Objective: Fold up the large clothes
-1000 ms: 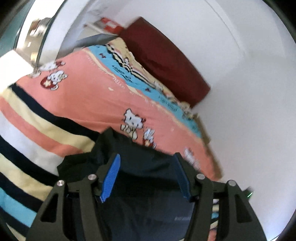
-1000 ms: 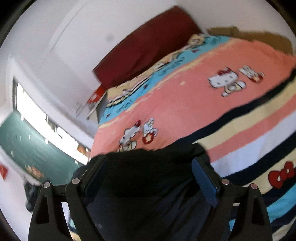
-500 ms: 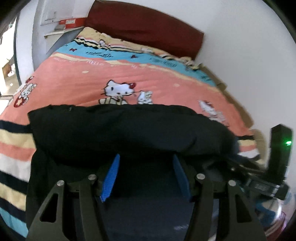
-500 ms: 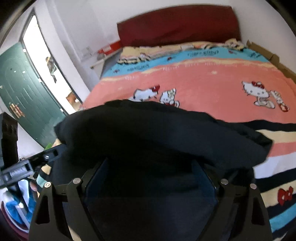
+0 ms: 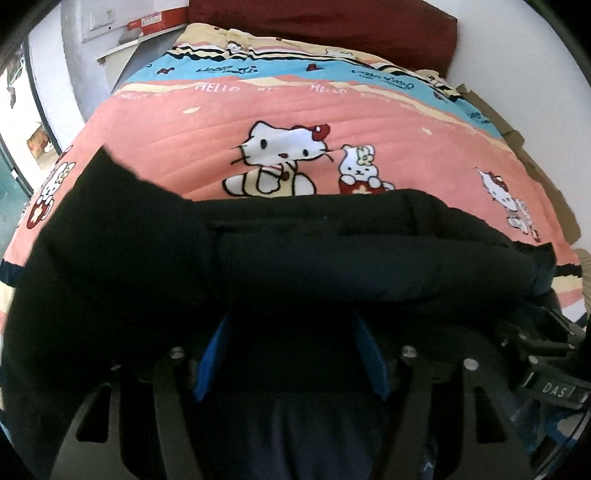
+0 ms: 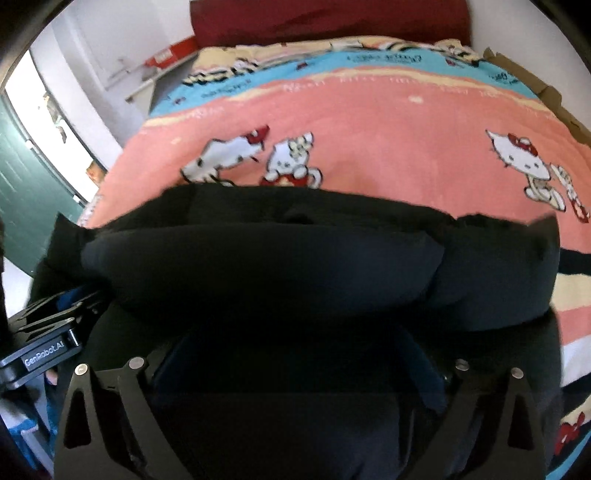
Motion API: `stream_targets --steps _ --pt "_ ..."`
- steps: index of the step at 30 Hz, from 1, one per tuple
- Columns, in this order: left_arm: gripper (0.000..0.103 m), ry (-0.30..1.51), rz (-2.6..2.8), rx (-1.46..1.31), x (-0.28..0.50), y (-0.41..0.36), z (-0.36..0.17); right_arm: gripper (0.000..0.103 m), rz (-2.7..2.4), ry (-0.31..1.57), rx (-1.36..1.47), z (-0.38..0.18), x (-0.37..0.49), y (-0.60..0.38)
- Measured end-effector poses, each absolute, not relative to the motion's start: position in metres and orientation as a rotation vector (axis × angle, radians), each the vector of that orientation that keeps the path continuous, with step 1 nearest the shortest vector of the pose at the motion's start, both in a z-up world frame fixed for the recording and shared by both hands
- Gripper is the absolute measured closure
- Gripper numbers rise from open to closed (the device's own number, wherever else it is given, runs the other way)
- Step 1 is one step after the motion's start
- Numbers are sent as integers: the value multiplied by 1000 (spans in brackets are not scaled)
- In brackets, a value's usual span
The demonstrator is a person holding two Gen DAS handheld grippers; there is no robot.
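A large black garment (image 5: pixel 295 258) lies bunched across the near part of the bed and drapes over both grippers; it also fills the lower half of the right wrist view (image 6: pixel 295 266). My left gripper (image 5: pixel 291 354) has its blue fingers (image 5: pixel 210 354) spread apart, with black cloth lying over and between them. My right gripper (image 6: pixel 295 365) also has its fingers wide apart under the cloth, and their tips are hidden. Neither visibly pinches the fabric. The right gripper's body shows at the left view's right edge (image 5: pixel 546 384).
The bed has a pink Hello Kitty blanket (image 5: pixel 295 122) with blue and striped bands and a dark red headboard cushion (image 5: pixel 332 18). A shelf with a red box (image 5: pixel 155 22) stands at the far left. A green door (image 6: pixel 22 192) is at the left.
Both grippers swung round to face the headboard squarely and moved forward. The black garment spread wider across the bed in front of them and now covers the fingers.
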State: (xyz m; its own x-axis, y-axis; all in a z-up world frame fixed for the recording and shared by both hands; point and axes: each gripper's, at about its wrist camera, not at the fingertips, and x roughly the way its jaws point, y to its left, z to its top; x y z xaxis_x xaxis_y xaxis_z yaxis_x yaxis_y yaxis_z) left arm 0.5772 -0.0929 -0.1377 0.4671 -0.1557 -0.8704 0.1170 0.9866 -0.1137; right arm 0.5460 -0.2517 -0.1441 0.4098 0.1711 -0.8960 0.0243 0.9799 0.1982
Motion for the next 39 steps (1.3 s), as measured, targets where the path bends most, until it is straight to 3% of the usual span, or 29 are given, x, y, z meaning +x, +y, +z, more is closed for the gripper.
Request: stream_targets --steps 28,39 --pt "38 925 -95 90 558 -111 -168 2 61 1039 202 -191 532 -250" --pt "39 905 -90 147 531 -91 -118 2 81 1073 194 -150 516 -259"
